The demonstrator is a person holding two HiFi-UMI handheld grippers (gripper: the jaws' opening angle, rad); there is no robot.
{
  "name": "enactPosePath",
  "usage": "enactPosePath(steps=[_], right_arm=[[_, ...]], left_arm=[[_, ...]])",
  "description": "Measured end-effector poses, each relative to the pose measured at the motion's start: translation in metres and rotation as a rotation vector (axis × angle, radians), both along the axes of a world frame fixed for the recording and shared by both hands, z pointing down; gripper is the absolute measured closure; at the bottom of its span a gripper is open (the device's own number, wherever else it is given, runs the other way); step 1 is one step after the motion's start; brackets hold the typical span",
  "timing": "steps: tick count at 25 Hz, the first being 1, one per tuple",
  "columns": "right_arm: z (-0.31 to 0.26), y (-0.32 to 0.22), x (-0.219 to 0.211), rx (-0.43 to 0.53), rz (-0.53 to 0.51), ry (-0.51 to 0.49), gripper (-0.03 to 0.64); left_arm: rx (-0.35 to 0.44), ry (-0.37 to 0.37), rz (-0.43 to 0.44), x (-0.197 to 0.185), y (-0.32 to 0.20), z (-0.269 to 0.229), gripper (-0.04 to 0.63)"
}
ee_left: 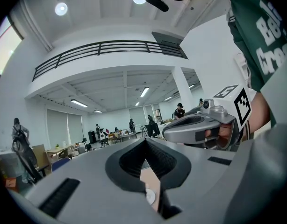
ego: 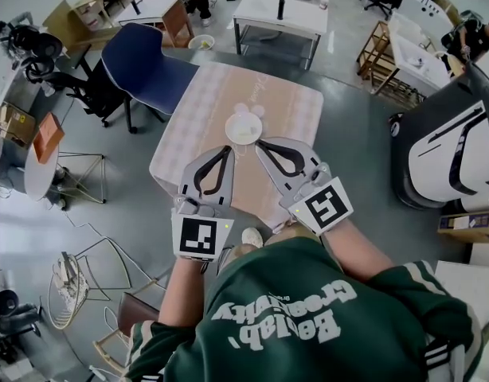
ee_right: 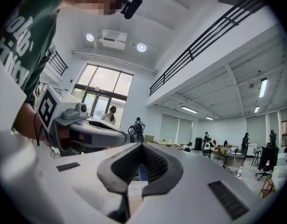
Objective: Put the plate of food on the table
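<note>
A white plate (ego: 244,127) with pale food on it rests on the table (ego: 198,126), which has a pink checked cloth. Over the table's near edge I hold both grippers side by side, their tips pointing at the plate and stopping just short of it. My left gripper (ego: 227,148) is shut with nothing in it. My right gripper (ego: 260,143) is likewise shut and empty. In the left gripper view, a sliver of the plate (ee_left: 150,197) shows through the gap under the closed jaws, and the right gripper (ee_left: 199,129) is alongside.
A blue chair (ego: 145,66) stands at the table's far left corner. A white desk (ego: 280,14) is further back. A black-and-white machine (ego: 455,150) stands to the right. Wire stools (ego: 79,175) and a fan (ego: 65,289) are on the floor at left.
</note>
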State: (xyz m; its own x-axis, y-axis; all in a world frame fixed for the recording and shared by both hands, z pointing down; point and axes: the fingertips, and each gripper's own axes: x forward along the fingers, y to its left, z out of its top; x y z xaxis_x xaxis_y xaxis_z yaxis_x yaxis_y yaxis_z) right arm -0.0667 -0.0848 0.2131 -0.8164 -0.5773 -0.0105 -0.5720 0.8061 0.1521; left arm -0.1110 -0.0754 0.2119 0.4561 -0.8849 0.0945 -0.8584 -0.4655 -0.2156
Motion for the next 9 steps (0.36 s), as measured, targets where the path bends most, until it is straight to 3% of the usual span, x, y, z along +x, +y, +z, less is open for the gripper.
enactPosePath(steps=[9], right_arm=[[0.005,0.004,-0.013,0.015,0.006,0.003,0.603]], left_arm=[[0.014,-0.008,0.011,-0.009,-0.002,0.011,0.586]])
